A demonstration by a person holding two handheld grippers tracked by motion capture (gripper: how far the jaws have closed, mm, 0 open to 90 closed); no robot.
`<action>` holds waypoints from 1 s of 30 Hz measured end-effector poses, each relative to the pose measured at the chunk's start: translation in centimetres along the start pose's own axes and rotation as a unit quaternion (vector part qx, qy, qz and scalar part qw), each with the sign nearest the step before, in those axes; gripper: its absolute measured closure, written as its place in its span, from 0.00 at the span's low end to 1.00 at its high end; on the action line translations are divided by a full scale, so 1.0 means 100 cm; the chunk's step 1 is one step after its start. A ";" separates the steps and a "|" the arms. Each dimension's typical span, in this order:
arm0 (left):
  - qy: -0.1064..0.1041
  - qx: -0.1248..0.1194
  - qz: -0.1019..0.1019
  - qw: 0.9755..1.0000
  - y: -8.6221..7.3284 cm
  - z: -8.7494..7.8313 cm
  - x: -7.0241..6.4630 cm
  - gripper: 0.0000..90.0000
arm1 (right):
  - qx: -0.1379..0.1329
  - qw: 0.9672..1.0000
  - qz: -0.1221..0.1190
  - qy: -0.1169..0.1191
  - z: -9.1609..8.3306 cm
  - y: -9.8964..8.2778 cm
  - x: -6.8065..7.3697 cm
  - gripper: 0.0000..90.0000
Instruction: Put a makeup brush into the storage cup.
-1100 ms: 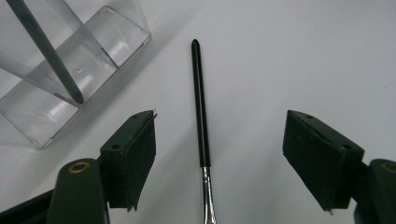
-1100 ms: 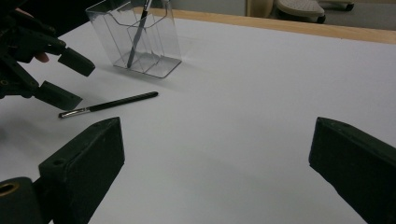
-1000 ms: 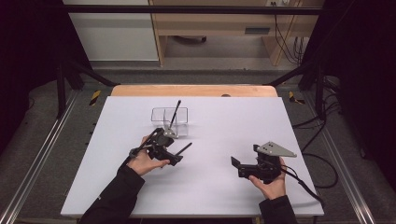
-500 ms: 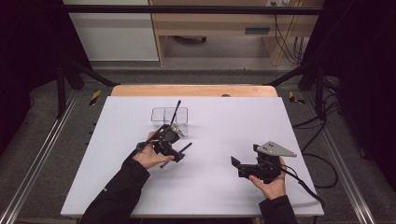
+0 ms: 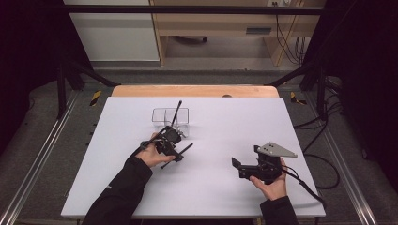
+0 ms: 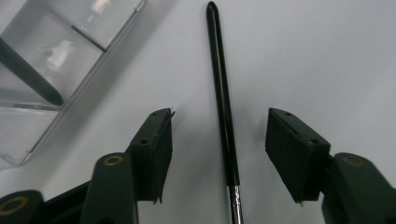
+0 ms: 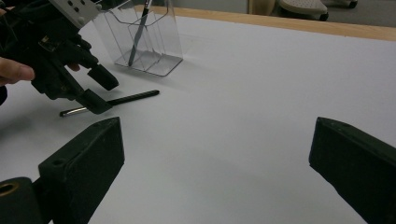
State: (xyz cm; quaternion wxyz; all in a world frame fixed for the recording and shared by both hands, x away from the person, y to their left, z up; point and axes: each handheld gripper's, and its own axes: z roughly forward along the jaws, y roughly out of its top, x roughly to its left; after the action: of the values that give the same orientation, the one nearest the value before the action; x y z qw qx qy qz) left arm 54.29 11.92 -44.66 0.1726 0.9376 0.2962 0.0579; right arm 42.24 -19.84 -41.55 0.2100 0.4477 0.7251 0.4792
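Lowered, the left hand-held gripper (image 6: pixel 219 158), jaws closing yet spread, straddles the pen (image 6: pixel 223 107), its tip cut off.

Own jaws: wide apart over bare bench (image 7: pixel 261 102)
Pen (image 7: pixel 112 101): flat on bench, under left gripper (image 7: pixel 95 88)
Clear holder (image 7: pixel 140 35): one pen upright inside
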 end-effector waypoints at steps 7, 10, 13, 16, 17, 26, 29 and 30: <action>-0.002 0.010 0.002 1.000 0.001 0.001 -0.003 0.66 | 0.000 1.000 0.001 0.001 0.000 0.000 0.000 0.04; -0.002 0.012 -0.002 1.000 0.000 0.000 -0.003 0.73 | 0.001 1.000 0.001 0.001 0.000 0.000 0.000 0.04; -0.001 0.015 -0.002 1.000 -0.001 0.000 -0.005 0.78 | 0.000 1.000 0.001 0.001 0.000 0.000 0.000 0.04; -0.001 0.018 -0.001 1.000 -0.001 0.000 -0.007 0.82 | 0.000 1.000 0.001 0.001 0.000 0.000 0.000 0.04; -0.001 0.017 -0.001 1.000 -0.001 0.000 -0.008 0.84 | 0.000 1.000 0.001 0.001 0.000 0.000 0.000 0.04; -0.004 0.022 -0.002 1.000 -0.001 -0.001 -0.010 0.92 | 0.001 1.000 0.003 0.002 0.000 0.000 0.000 0.04; -0.005 0.020 -0.003 1.000 -0.001 -0.001 -0.010 0.92 | 0.000 1.000 0.004 0.003 0.000 0.000 0.000 0.04; -0.006 0.020 -0.004 1.000 -0.001 -0.001 -0.009 0.92 | 0.001 1.000 0.004 0.002 -0.001 0.000 0.000 0.04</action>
State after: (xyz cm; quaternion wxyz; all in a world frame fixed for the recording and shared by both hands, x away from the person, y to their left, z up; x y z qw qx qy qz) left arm 53.45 11.50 -44.67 0.1560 0.9399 0.3003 0.0455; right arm 42.21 -19.83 -41.49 0.2063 0.4492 0.7243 0.4806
